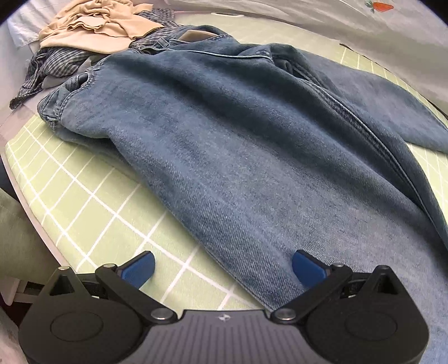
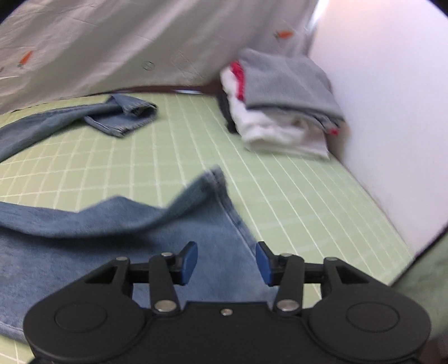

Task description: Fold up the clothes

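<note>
Left wrist view: blue jeans (image 1: 238,145) sprawl across a green grid-checked tablecloth (image 1: 92,201), both grippers spread wide and holding nothing.

Largest first: the cloth-covered surface runs to a curved edge at lower left of the left view and meets a white wall (image 2: 392,117) at right of the right view, with bare cloth between the trouser legs. A pale sheet printed with a small carrot (image 1: 379,6) hangs along the top. The jeans fill the frame centre, one leg's edge lying between the left gripper (image 1: 222,267) fingers; the hems (image 2: 131,114) lie upper left in the right view. A crumpled beige garment (image 1: 95,25) sits on a checked shirt (image 1: 53,67), upper left. A folded stack (image 2: 282,103) sits against the wall. The right gripper (image 2: 226,261) hovers over denim, blurred. No readable writing.
</note>
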`<state>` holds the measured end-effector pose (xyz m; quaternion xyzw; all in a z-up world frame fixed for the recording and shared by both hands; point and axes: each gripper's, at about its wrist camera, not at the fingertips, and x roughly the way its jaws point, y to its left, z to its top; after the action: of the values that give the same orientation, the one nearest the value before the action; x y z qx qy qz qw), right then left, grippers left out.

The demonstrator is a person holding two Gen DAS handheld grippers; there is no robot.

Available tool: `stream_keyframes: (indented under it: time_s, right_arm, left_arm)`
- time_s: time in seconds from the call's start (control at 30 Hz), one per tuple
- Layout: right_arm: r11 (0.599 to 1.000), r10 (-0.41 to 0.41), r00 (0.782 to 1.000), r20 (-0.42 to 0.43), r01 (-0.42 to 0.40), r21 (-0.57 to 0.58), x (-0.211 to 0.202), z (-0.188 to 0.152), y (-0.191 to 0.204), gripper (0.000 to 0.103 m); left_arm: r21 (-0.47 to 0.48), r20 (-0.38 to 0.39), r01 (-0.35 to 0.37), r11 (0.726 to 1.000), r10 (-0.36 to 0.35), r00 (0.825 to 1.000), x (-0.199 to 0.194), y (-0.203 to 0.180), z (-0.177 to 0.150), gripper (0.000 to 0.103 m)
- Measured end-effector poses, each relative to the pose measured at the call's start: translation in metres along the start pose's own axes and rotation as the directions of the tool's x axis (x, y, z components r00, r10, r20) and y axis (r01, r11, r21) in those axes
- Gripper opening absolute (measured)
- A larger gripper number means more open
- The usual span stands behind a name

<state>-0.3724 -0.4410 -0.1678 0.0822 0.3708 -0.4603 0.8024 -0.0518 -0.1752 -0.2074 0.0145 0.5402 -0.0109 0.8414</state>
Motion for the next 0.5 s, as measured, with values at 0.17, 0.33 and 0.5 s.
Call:
stream_keyframes:
  time_s: [0.17,0.33,0.5]
  right_arm:
    - [0.983,0.175,0.984,-0.039,-0.177,-0.051,0.013,0.008,0.023,0.047]
    - [0.945,0.295,0.948,-0.120,-0.308,-0.110,0.032,0.009,0.058,0.047]
    - [0.928,0.342,0.930,-0.138,-0.357,-0.110,0.050,0.020,0.076,0.047]
  left_arm:
    - [-0.008,-0.007,-0.003,1.000,0.003,1.000,0.000,-0.001,0.002,0.103]
    - [-0.018,-0.010,-0.008,1.000,0.008,1.000,0.000,-0.003,0.003,0.103]
    - [-0.020,-0.009,-0.009,1.000,0.009,1.000,0.000,0.000,0.001,0.103]
